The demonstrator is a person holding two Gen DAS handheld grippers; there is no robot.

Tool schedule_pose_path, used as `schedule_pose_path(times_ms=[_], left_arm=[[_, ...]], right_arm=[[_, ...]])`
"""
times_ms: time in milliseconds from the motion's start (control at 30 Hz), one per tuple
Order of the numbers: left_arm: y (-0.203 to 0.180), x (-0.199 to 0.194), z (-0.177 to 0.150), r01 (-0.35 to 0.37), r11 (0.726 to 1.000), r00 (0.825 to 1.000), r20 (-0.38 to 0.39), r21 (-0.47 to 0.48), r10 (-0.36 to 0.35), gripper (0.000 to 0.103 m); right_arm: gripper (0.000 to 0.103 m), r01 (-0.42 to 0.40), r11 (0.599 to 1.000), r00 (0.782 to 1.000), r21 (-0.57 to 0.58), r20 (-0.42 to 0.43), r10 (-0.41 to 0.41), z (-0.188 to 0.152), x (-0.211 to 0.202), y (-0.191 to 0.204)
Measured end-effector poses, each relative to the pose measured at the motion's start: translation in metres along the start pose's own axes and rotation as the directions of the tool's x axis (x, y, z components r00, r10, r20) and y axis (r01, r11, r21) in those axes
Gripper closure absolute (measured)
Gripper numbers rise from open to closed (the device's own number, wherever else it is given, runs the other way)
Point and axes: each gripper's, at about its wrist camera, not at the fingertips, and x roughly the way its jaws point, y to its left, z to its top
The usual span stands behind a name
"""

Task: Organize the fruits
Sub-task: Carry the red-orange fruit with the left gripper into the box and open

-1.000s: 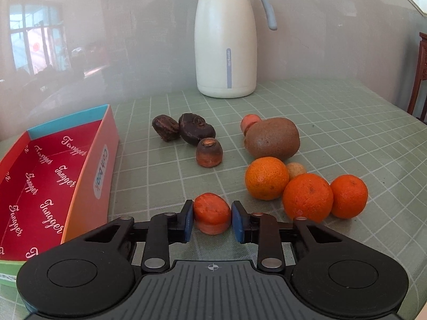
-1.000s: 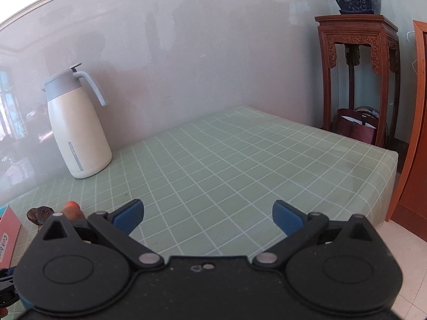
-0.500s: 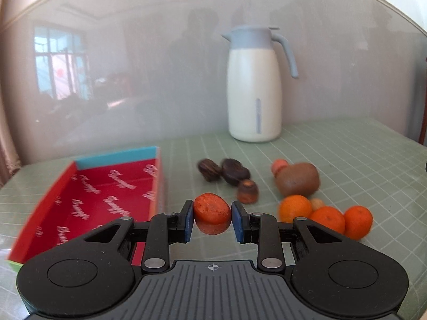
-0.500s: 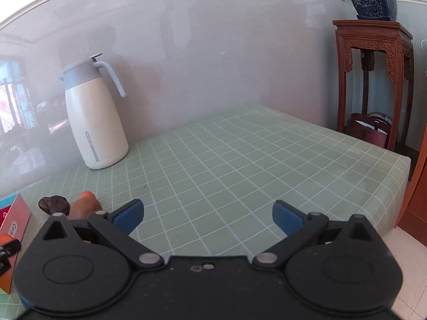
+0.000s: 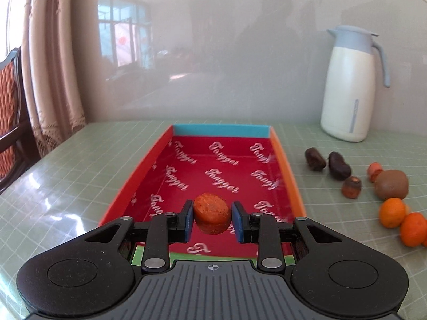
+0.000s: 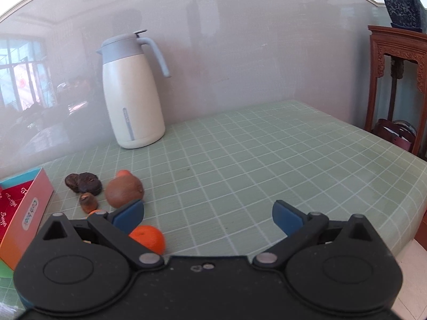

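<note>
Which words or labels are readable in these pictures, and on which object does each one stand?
"Tangger", repeated in white script on the red inner floor of the box.
"Cash box", my best reading, on the white oval label on the box's outer side; slightly blurred.
The jug has a grey stripe whose marking is too small to read.

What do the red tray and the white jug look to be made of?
The red tray looks like printed cardboard: thin flat walls, folded corners, matte red inside with a repeated script logo. The white jug seems to be coated metal or plastic with a smooth satin cream body; its grey-blue lid and handle look like moulded plastic. The pictures leave the body material open.
</note>
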Motion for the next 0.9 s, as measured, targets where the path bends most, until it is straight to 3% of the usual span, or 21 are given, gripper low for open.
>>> schedule_pose_path(times_ms=[133,600,667,700,733,900], left_arm=[[0.003,0.005,-0.004,0.0,1.0,0.999,-0.035,-0.003,0.0,0.073],[0.005,0.005,-0.002,0.005,1.0,0.999,-0.043,-0.007,-0.005,0.07],[0.007,0.003,-0.002,0.004,1.0,0.999,-0.035,-0.018,-0.005,0.051],[0.007,0.0,-0.002,-0.015,1.0,1.0,-0.027,-0.024,0.014,0.024],[0.007,-0.003,-0.002,-0.038,0.999,0.999,-0.006,-0.026,0.038,0.008],[0.005,-0.025,0.0,-0.037,0.999,0.995,0.093,0.001,0.037,0.007]], right_arm=[[0.0,-0.016,1.0,1.0,-0.011,-0.011,0.016,-0.001,0.003,0.01],[0.0,-0.005,0.997,0.999,-0.071,-0.039,0.002,-0.008,0.011,0.029],[0.0,-0.003,0.997,0.999,-0.071,-0.043,0.0,-0.008,0.012,0.027],[0.0,-0.003,0.998,0.999,-0.069,-0.044,0.0,-0.008,0.013,0.027],[0.0,-0.004,0.998,0.999,-0.068,-0.045,0.001,-0.007,0.013,0.026],[0.0,0.0,0.997,0.999,-0.077,-0.047,-0.003,-0.008,0.014,0.024]])
